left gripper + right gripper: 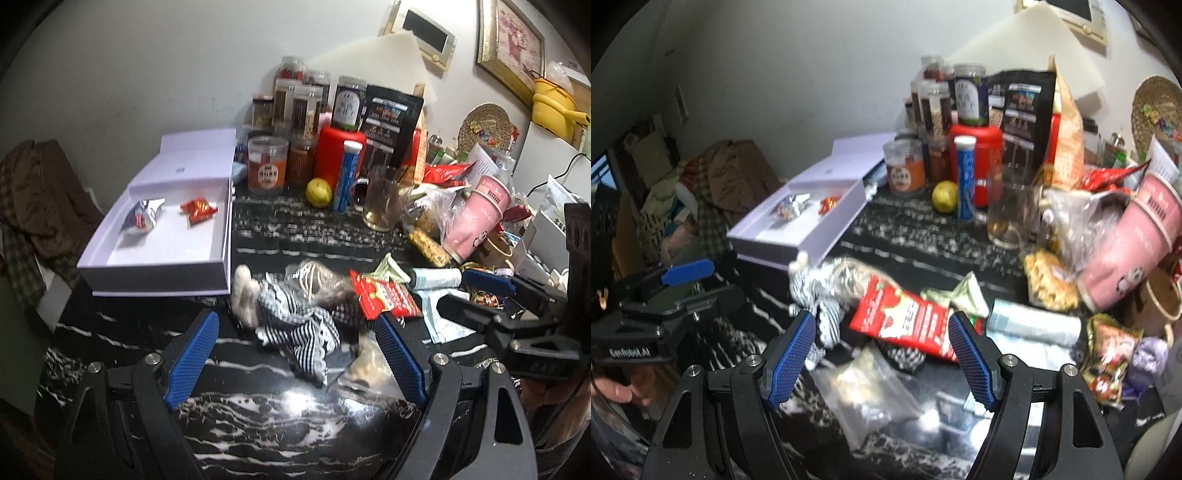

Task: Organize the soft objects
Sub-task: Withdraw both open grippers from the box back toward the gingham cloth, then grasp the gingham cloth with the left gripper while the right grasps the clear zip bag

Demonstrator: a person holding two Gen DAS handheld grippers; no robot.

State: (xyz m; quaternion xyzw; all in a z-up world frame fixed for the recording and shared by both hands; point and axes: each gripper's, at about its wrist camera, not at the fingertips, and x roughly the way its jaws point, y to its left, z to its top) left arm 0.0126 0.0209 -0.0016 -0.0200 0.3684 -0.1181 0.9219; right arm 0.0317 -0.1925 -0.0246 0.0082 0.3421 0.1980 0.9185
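Both claws hang released over the dark marble table (258,424): left gripper (295,354) above the striped plush toy (295,325), right gripper (882,354), body marked "GenRobot.AI", near the red snack packet (905,317); far left, a white box (162,236) holds two wrapped candies

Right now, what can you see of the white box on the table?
The white box is a shallow, rigid, cardboard-looking tray with its hinged lid flipped open behind it. It sits flat on the dark marbled table, left of the jars. Inside lie two small wrapped items, apart from each other: a crumpled silver packet and a red-orange wrapper. The rest of its floor is bare. Neither gripper touches it.
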